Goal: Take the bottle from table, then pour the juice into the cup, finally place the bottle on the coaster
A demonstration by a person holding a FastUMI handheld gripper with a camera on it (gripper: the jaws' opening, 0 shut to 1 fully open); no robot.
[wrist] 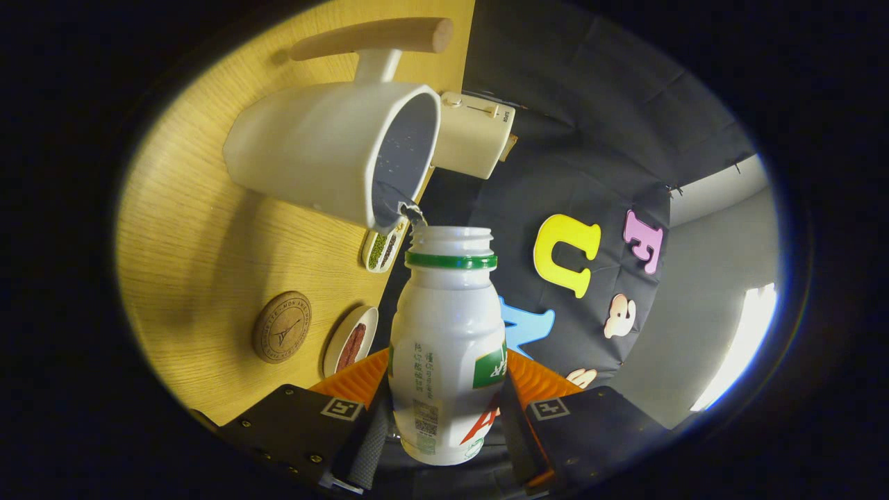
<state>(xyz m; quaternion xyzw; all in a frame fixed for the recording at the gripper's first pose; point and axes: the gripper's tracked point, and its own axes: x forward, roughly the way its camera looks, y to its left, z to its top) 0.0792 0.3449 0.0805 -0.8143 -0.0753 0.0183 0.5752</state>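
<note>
On the far left the wooden worktop (194, 229) ran as a wide bare stretch, and that bare wood looked like the freest room for any later move. The round cork coaster (281, 327) lay flat on it, well apart from the cup, with a small oval dish (351, 340) of something dark just beside it at the worktop's edge. The white cup (326, 153), with its wooden handle (375, 38), stood further along the wood, its open mouth facing the bottle's neck. A second small dish (383, 248) holding green grains sat close under the cup's rim, and a cream-coloured box (474, 134) with a slider stood touching or just behind the cup, so that side was crowded.

The gripper (446, 410) had its fingers (531, 410) closed on the lower body of the white plastic bottle (446, 347), one on each flank. The bottle was tipped over, its uncapped threaded mouth just short of the cup's rim, with a thin trickle crossing into the cup.

The bottle seemed light, thin-walled and smooth, so it probably could flex and slip under too little or too much squeeze; the low, wide body appeared the sound place to hold. The worktop's edge ran right under the cup and both dishes, so a spill or a nudge there looked risky.
</note>
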